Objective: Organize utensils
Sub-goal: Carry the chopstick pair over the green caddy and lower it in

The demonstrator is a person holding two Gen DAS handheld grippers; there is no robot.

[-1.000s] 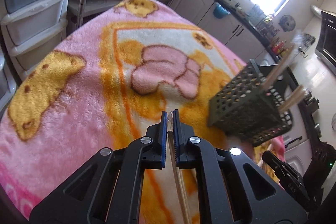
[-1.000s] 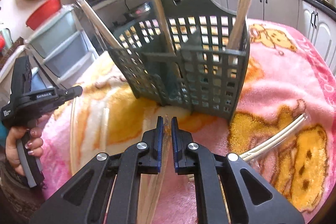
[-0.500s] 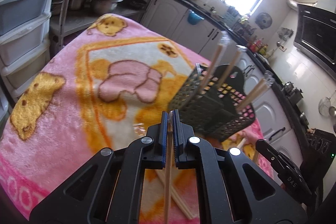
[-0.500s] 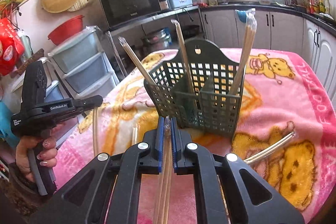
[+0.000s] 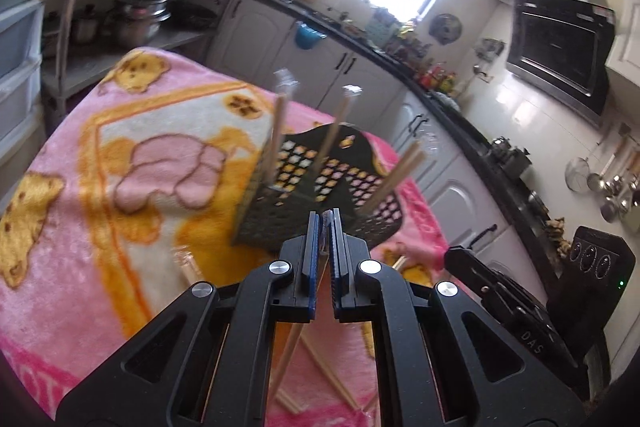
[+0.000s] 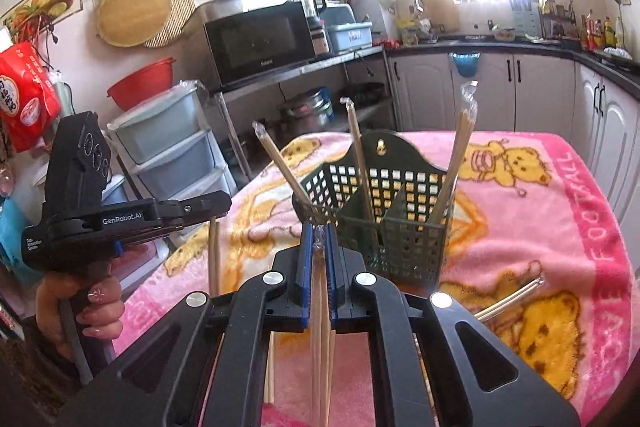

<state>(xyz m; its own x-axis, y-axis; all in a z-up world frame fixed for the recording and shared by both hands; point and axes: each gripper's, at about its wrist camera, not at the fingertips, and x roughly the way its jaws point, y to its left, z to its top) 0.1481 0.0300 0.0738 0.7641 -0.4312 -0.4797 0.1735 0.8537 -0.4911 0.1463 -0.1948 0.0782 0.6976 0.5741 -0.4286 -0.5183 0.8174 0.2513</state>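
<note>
A dark green slotted basket [image 5: 304,203] [image 6: 404,227] stands on the pink bear blanket [image 5: 120,163] [image 6: 560,219]. Three wrapped chopstick pairs [image 6: 460,151] lean upright in its compartments. My left gripper [image 5: 325,217] is shut on a wrapped pair of chopsticks [image 5: 288,351] that hangs below it, just short of the basket. My right gripper [image 6: 319,233] is shut on another wrapped pair [image 6: 322,347], which also hangs down, near the basket's front. The left gripper [image 6: 222,202], held by a hand, shows at the left of the right wrist view with its pair [image 6: 214,255] dangling.
Loose wrapped chopsticks lie on the blanket [image 5: 328,375] [image 6: 508,301]. Plastic drawers [image 6: 172,147] and a metal shelf with a microwave [image 6: 260,43] stand beyond the table's far left edge. White cabinets [image 6: 540,87] run behind and to the right.
Both grippers have risen, each lifting its chopstick pair off the blanket. The basket now sits lower and farther off in both views, and its inside shows.
</note>
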